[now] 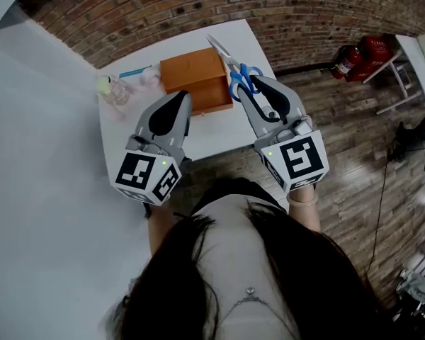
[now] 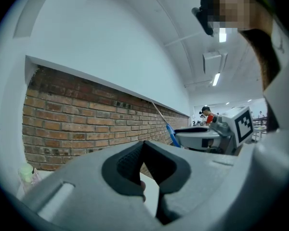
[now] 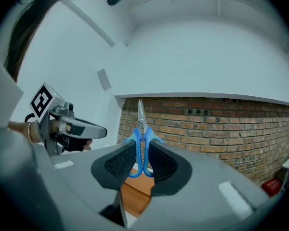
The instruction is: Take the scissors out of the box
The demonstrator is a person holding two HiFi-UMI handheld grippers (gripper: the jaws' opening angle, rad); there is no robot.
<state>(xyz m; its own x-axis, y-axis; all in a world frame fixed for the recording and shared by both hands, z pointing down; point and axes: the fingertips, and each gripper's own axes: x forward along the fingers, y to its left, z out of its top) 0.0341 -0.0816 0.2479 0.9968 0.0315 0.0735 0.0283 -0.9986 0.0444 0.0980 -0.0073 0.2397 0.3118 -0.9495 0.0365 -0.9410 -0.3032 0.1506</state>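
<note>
The scissors have blue handles and silver blades. My right gripper is shut on the handles and holds them up, with the blades pointing away toward the brick wall. In the right gripper view the scissors stand upright between the pads, above the orange-brown box. That box sits on the white table, just left of the scissors. My left gripper hovers at the box's near left corner, shut and holding nothing. From the left gripper view the scissors show beside the right gripper.
A pale bottle, a pink object and a blue pen lie left of the box. Red fire extinguishers and a white stand are on the wooden floor to the right. A brick wall backs the table.
</note>
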